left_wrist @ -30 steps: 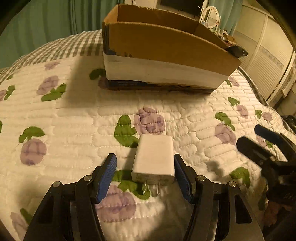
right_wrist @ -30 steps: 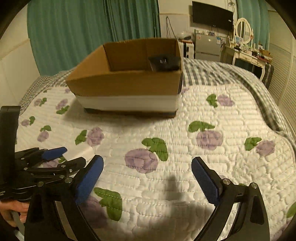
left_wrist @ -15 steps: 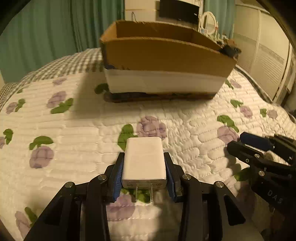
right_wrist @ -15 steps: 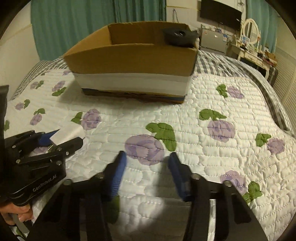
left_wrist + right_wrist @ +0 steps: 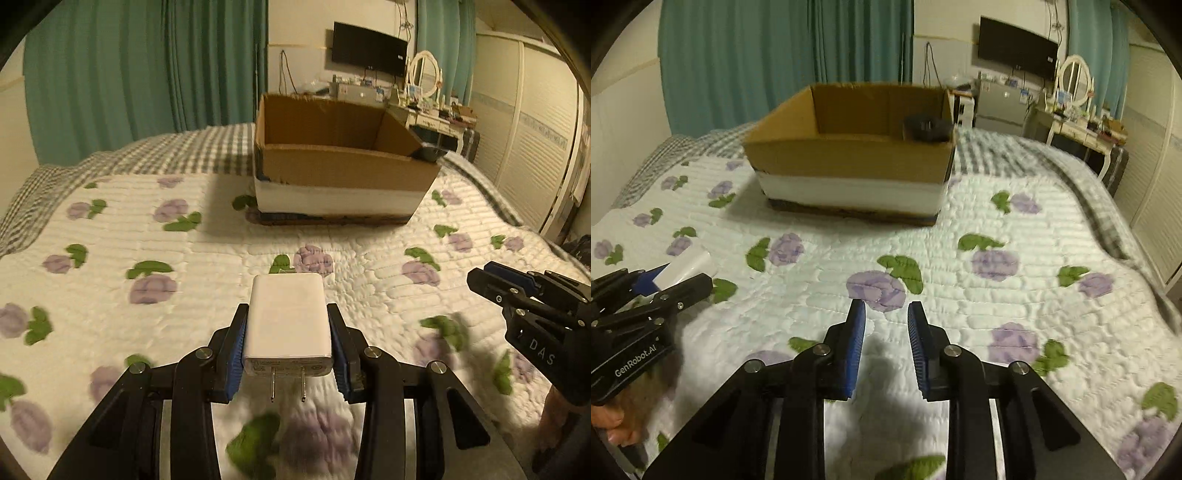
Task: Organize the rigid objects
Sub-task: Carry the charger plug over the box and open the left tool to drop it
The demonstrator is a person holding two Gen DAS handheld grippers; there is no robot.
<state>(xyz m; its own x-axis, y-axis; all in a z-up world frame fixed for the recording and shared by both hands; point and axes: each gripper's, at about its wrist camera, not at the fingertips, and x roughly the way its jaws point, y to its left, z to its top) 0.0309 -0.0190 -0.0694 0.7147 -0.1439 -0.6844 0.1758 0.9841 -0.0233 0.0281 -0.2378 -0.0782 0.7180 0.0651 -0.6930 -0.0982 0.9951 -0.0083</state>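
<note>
The white charger [image 5: 287,321] sits clamped between the blue pads of the left gripper [image 5: 287,347], held above the quilt [image 5: 184,295]. A second ago it lay on the quilt between wide-open fingers; since then the pads have closed on its two sides and lifted it clear. It is a smooth, rounded white block with its two metal prongs pointing back toward the camera and small print on the prong face. In the right wrist view only its white end [image 5: 692,264] shows past the left gripper's fingers. The right gripper [image 5: 885,332], wide apart a second ago, now has its fingers drawn close with a narrow gap and nothing between them. Beyond, the cardboard box [image 5: 343,170] stands open on the quilt, a dark object [image 5: 925,128] in its far right corner.
</note>
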